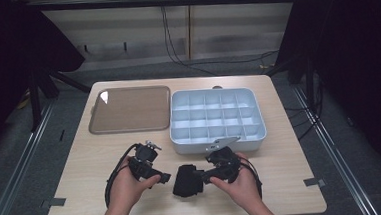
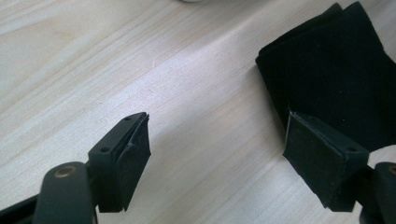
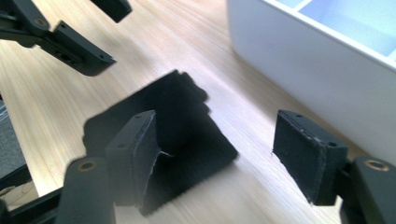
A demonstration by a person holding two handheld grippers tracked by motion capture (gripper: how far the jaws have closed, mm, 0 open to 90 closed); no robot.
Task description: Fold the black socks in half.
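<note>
Item: folded black cloth, lying flat on the bench at the near edge, between my two tools and just in front of the white compartment box

Left hand-held gripper: jaws spread wide in its own view, bare wood between them; cloth lay off to the side of the far jaw, which seemed to overlap the cloth's edge, though I could not tell whether it touched

Right hand-held gripper: jaws spread; one pad sat over the cloth, the other pad stood over bare bench beside the box wall; nothing pinched

Also present: brown tray, empty, at the far left of the bench, well apart from the cloth

Risks, as I judged them:
- closing the right jaws as they stood could catch only the top layer, so the fold would fall open when lifted
- a pad pressed flat on soft fabric could push the cloth along the smooth wood rather than grip it
- the right outer jaw was near the box; a wide swing could knock it
- both tools converging on one small piece could clash jaw against jaw
</note>
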